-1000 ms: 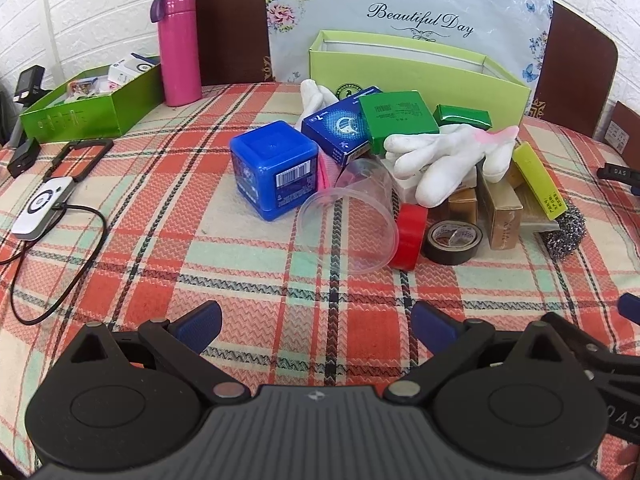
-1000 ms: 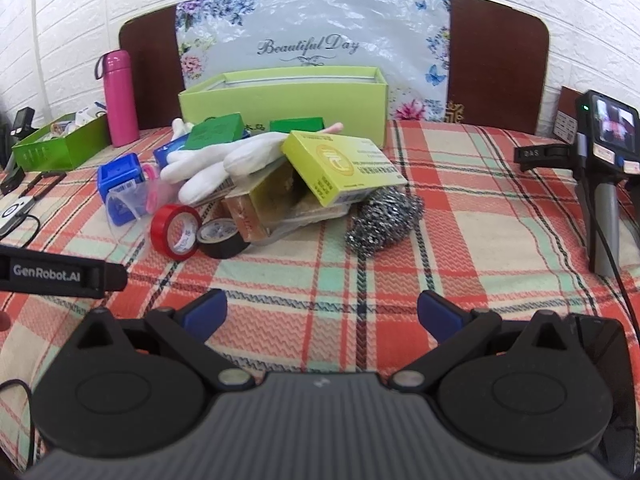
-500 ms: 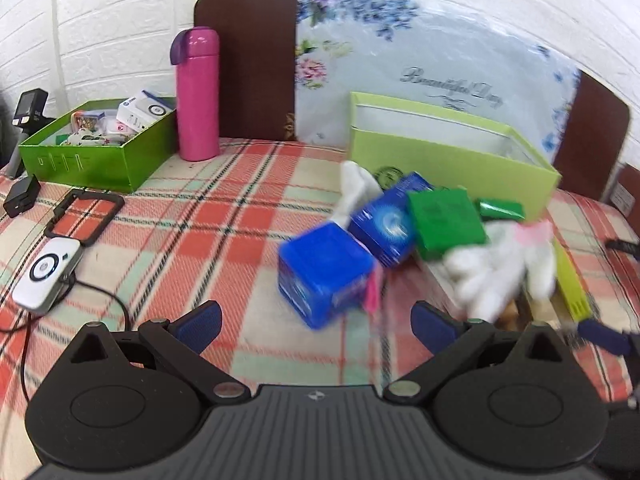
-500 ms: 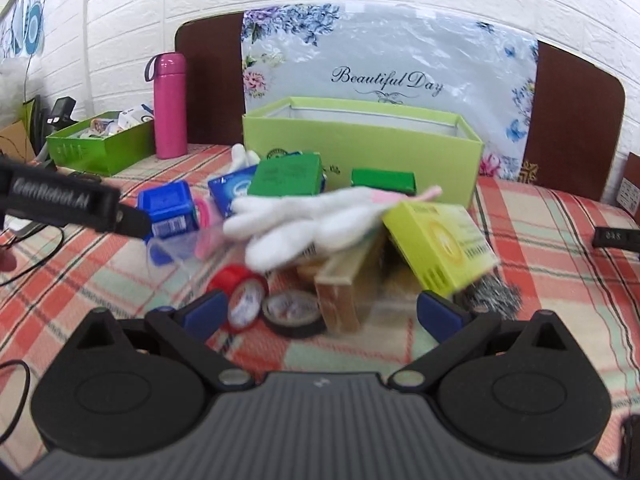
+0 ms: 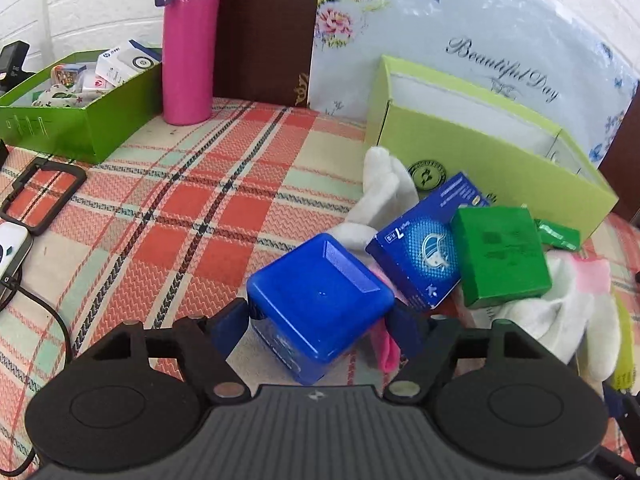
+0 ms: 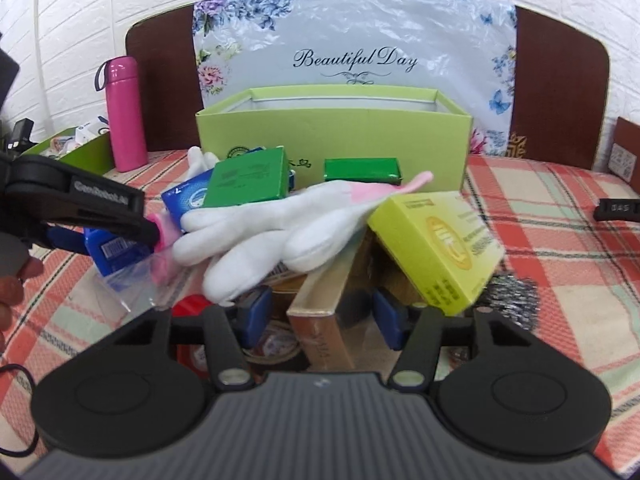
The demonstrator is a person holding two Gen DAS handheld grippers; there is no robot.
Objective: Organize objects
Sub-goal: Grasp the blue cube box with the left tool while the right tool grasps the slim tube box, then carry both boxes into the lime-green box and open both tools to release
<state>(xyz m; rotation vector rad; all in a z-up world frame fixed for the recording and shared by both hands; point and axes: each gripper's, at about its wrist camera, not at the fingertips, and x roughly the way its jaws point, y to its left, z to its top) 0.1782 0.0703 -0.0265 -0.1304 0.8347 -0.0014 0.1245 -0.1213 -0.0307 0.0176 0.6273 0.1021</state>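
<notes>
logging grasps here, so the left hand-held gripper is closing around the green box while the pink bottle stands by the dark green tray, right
Not the green box. The left wrist view shows the left hand-held gripper with its fingers either side of the blue cube box. The pink bottle does stand by the dark green tray.

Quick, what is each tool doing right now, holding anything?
Left tool: fingers at both sides of the blue cube; grip cannot be told.
Right tool: open around the gold box, not holding.
</notes>
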